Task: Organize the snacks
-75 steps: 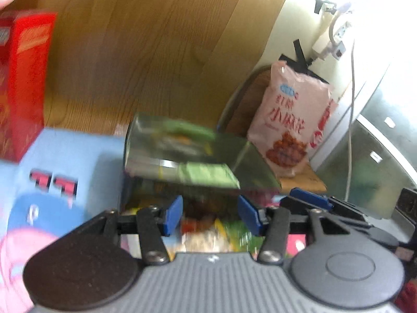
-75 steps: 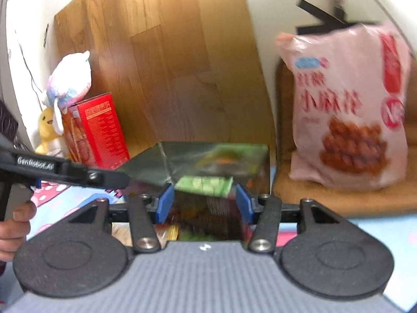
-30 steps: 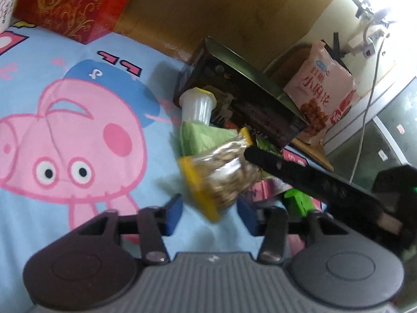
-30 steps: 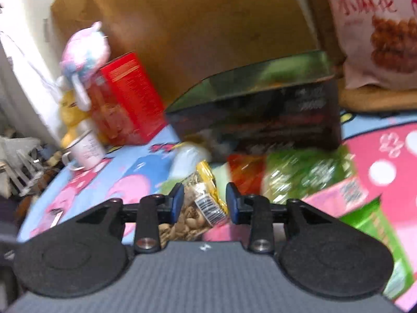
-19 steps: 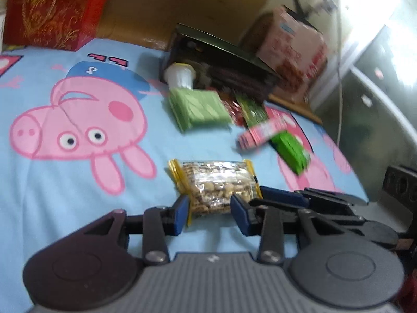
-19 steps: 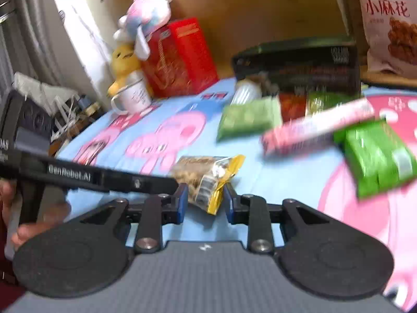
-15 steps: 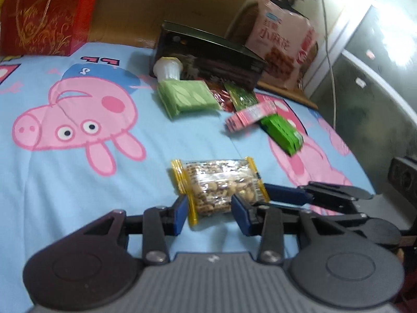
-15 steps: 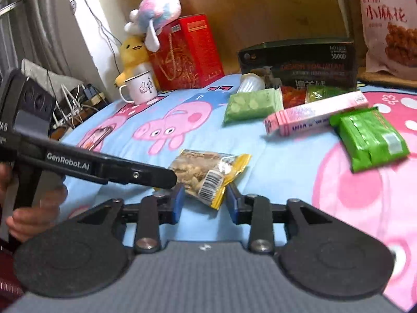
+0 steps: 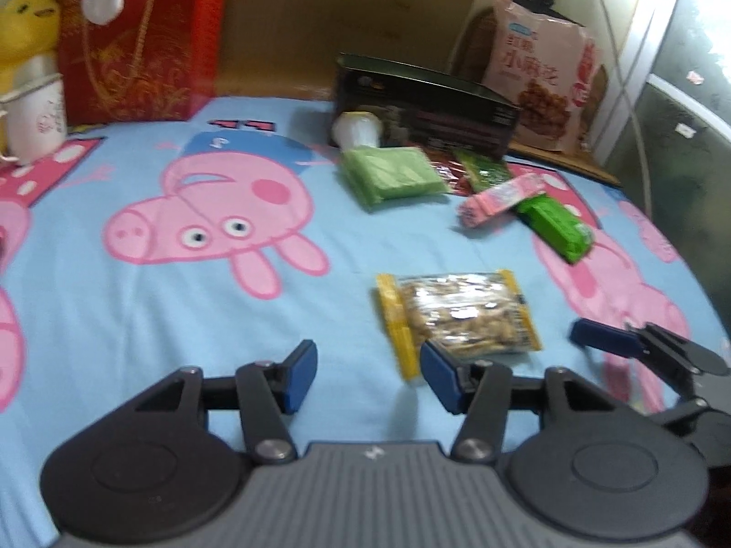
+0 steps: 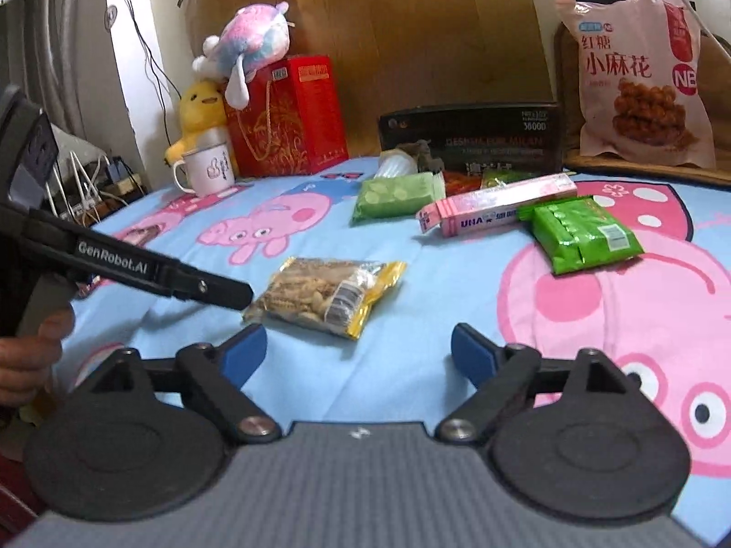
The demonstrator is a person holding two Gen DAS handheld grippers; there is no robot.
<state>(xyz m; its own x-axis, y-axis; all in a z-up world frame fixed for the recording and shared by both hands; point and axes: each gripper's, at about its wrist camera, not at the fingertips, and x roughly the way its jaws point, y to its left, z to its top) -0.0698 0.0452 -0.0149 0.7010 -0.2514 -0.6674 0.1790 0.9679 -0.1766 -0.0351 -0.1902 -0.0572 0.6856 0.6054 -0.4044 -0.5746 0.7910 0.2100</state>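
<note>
A clear nut packet with yellow ends [image 9: 457,319] [image 10: 324,297] lies flat on the blue cartoon-pig sheet [image 9: 137,319]. My left gripper [image 9: 370,376] sits just short of it with its jaws opening. The packet's near corner lies beside the right pad, and nothing is pressed between the pads. My right gripper [image 10: 358,351] also stops short of the packet, its jaws opening wide and empty. Further back lie a pale green packet [image 10: 397,194], a pink box [image 10: 498,210] and a bright green packet [image 10: 582,233].
A dark open box [image 10: 470,137] lies on its side at the back, a white tub [image 9: 356,130] at its mouth. A large pink bag [image 10: 639,77] stands behind on the right. At the back left are a red gift box [image 10: 288,114], mug [image 10: 208,169] and plush toys.
Both grippers brought the nut packet away from the dark box toward the near part of the sheet. They have let go of it; both sets of jaws have spread and the packet rests there.
</note>
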